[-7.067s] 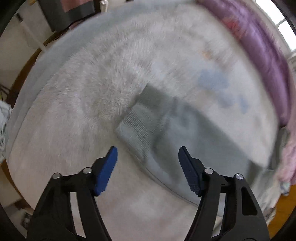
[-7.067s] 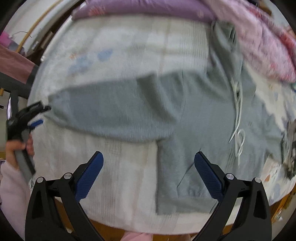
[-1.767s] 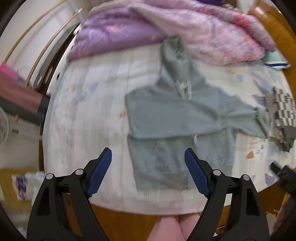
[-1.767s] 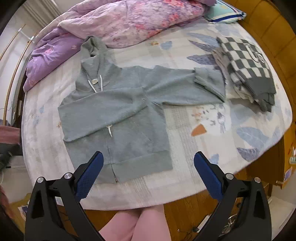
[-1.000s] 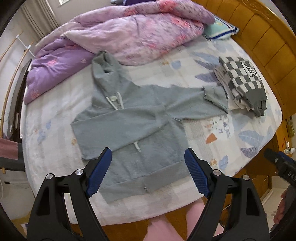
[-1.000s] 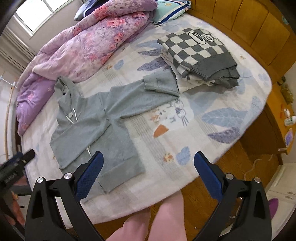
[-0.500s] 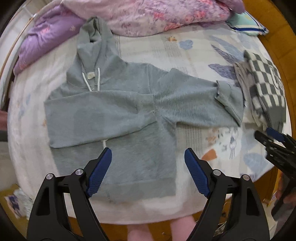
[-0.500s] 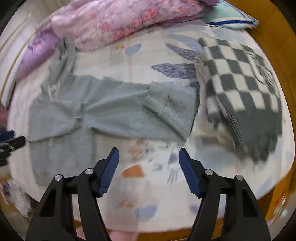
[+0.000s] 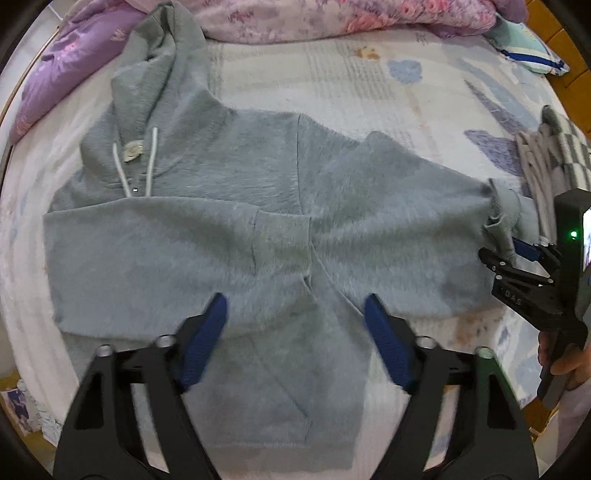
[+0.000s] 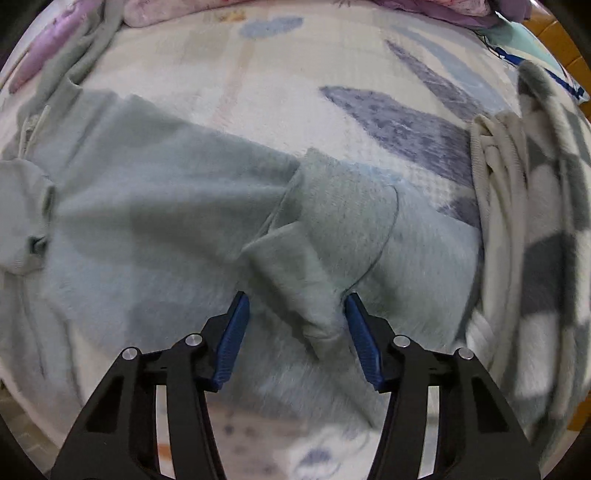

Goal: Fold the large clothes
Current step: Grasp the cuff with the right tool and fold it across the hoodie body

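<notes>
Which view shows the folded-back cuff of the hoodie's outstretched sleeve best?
The right wrist view: the cuff fills the frame centre, lying between the closing right gripper pads, not yet pinched. The left wrist view shows it only small, at the sleeve's far end beside that gripper.

hoodie (image 9: 207, 258): 1 | tongs: 2, left tongs (image 9: 295, 339), right tongs (image 10: 295, 328) | quilt (image 9: 332, 18): 1 | folded stack (image 10: 535, 221): 1

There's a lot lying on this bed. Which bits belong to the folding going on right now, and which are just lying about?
Part of the job:
- grey hoodie, one sleeve already folded across its front
- its outstretched sleeve cuff, between the closing right tongs
- left tongs, closing above the hoodie's body

Just lying about:
- checked clothes pile
- purple floral quilt
- striped pillow
</notes>
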